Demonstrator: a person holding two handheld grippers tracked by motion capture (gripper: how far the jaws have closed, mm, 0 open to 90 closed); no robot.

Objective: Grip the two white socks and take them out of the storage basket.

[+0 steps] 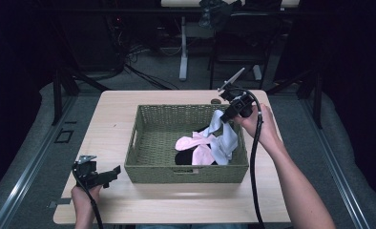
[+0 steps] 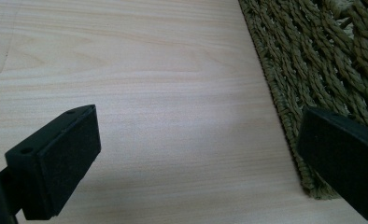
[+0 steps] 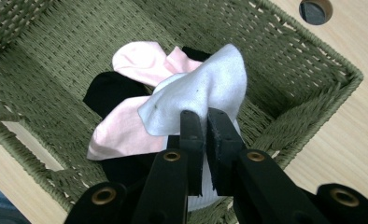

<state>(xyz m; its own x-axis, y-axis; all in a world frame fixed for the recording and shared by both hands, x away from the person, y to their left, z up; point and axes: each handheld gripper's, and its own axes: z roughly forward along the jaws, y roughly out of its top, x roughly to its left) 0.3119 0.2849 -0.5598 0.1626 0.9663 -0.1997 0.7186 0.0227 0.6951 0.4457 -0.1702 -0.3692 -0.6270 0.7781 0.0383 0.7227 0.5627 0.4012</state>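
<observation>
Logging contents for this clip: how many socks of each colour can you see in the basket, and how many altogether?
Pale blue sock, pinched in the right claw: 1
Pink sock: at least 1; the pink folds overlap, so a second can't be ruled out
Black sock: at least 1, partly buried
Total: at least 3 socks in the woven basket

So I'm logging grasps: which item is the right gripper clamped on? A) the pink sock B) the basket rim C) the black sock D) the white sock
D: the right gripper has its jaws pinched on the white sock, lifted above the pink sock in the basket.
</observation>
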